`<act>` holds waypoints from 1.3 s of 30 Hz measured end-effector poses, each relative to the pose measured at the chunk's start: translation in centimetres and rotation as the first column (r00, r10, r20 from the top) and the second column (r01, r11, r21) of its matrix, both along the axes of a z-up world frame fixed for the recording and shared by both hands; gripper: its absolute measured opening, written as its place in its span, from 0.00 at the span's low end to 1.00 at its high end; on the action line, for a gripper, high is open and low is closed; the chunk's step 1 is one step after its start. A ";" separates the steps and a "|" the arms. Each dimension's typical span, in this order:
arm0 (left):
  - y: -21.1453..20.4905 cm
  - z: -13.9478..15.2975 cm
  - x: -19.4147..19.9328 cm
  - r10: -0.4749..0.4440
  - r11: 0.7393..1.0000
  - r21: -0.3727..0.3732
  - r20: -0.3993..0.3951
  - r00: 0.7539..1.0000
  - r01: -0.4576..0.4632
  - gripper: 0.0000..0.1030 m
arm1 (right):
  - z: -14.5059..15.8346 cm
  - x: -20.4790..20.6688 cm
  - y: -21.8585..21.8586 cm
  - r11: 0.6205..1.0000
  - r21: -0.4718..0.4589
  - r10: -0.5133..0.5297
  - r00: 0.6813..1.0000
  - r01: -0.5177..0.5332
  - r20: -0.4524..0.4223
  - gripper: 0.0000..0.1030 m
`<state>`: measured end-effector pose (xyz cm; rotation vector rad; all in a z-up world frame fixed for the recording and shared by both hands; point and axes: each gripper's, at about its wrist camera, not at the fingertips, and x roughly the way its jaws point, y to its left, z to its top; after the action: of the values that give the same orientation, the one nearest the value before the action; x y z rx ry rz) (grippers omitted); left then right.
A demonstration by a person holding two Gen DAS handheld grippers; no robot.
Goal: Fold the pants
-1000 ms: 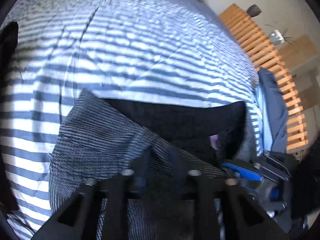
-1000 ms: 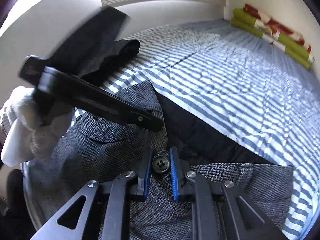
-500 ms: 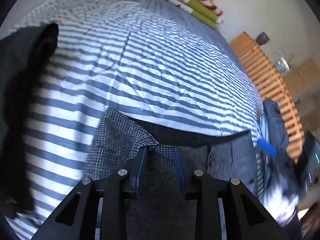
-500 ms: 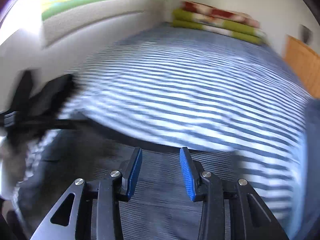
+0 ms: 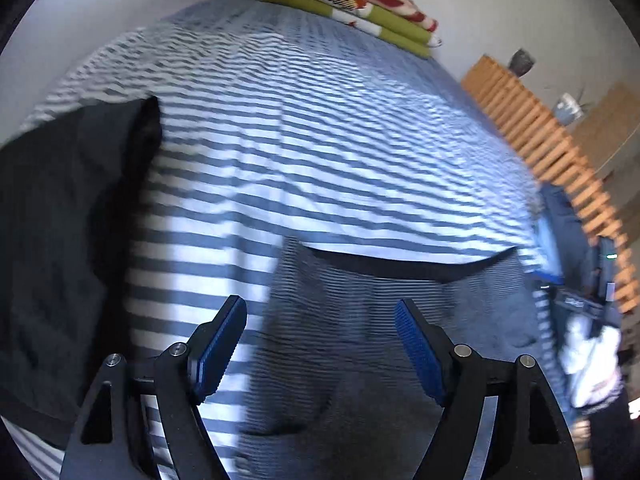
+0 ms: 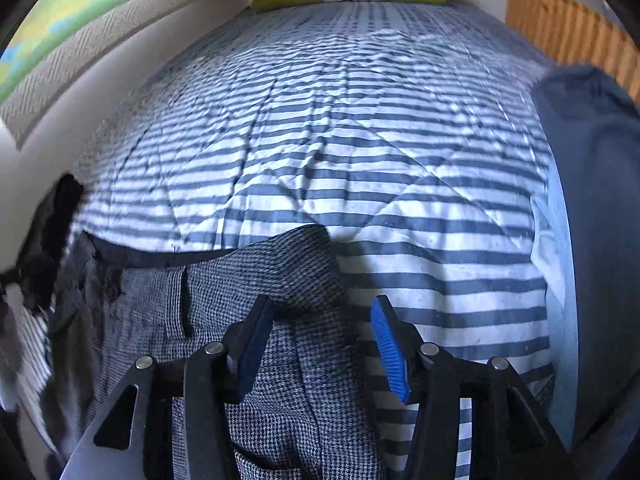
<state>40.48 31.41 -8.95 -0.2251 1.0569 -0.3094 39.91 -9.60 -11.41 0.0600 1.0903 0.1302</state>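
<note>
Grey houndstooth pants (image 5: 372, 320) lie flat on the striped bedspread (image 5: 300, 140), with the dark waistband lining along their far edge. My left gripper (image 5: 320, 344) hovers over the pants' left side. Its jaws are opening, and nothing is pressed between the blue pads (image 5: 420, 356). In the right wrist view the pants (image 6: 280, 276) spread left and below. My right gripper (image 6: 320, 340) hangs above their right edge. Its jaws are also opening, with cloth under the gap but not pinched. A white-gloved hand (image 5: 592, 360) shows blurred at the right.
A black garment (image 5: 60, 220) lies at the bed's left edge, also seen as a black garment (image 6: 48, 240) in the right wrist view. A blue cloth (image 6: 592, 200) covers the right side. Folded green and red blankets (image 5: 348, 4) sit at the far end. A wooden slatted frame (image 5: 560, 152) stands on the right.
Both grippers let go of the pants fabric and spread their jaws. The right one left the button area and swung toward the pants' right edge. The left one lifted and drew back.
</note>
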 end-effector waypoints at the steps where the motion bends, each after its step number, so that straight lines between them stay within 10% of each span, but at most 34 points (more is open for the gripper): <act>1: 0.2 -0.2 0.1 0.006 1.000 0.029 -0.005 1.000 -0.006 0.76 | 0.0 -0.1 0.9 0.999 -0.054 0.008 1.000 -0.008 0.012 0.47; 6: 1.2 -0.9 0.6 0.040 0.998 0.055 -0.027 0.999 -0.039 0.76 | -1.5 0.5 4.6 0.972 -0.222 0.073 0.997 -0.079 -0.036 0.45; 11: 1.7 -1.7 1.6 0.048 0.998 0.031 -0.039 0.998 -0.046 0.76 | -1.6 0.1 5.8 0.937 -0.337 0.093 0.995 -0.095 -0.024 0.11; 19: -1.4 -3.4 2.3 -0.040 0.999 0.034 -0.085 0.996 0.043 0.76 | -1.2 2.5 -2.5 0.999 -0.005 -0.055 0.995 0.054 -0.089 0.13; 24: -3.5 -4.6 2.3 -0.042 0.988 0.147 -0.059 0.997 0.051 0.25 | -0.8 1.7 -1.6 1.000 -0.017 -0.013 0.998 0.012 -0.061 0.36; 27: -2.9 -3.7 1.8 -0.025 0.993 0.115 -0.022 0.999 0.027 0.12 | -1.2 1.8 -0.4 0.993 -0.119 0.009 0.997 -0.018 -0.076 0.12; 33: -1.9 1.4 1.0 0.009 1.000 0.019 0.072 0.997 -0.010 0.11 | 2.7 0.8 -0.7 0.993 -0.118 0.000 0.999 0.005 0.048 0.10; 37: -3.3 1.7 3.3 0.064 0.993 0.095 0.030 0.997 -0.067 0.45 | 1.3 2.8 -0.7 0.973 -0.225 -0.051 0.998 0.059 0.039 0.17; 39: -3.3 2.6 2.6 0.059 0.995 0.073 0.042 0.997 -0.062 0.45 | 0.8 2.8 -1.3 0.970 -0.232 -0.073 0.997 0.068 -0.014 0.18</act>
<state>43.04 28.16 -6.39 -0.1837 1.0186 -0.2188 42.73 -10.86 -10.59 -0.1095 1.1180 -0.0624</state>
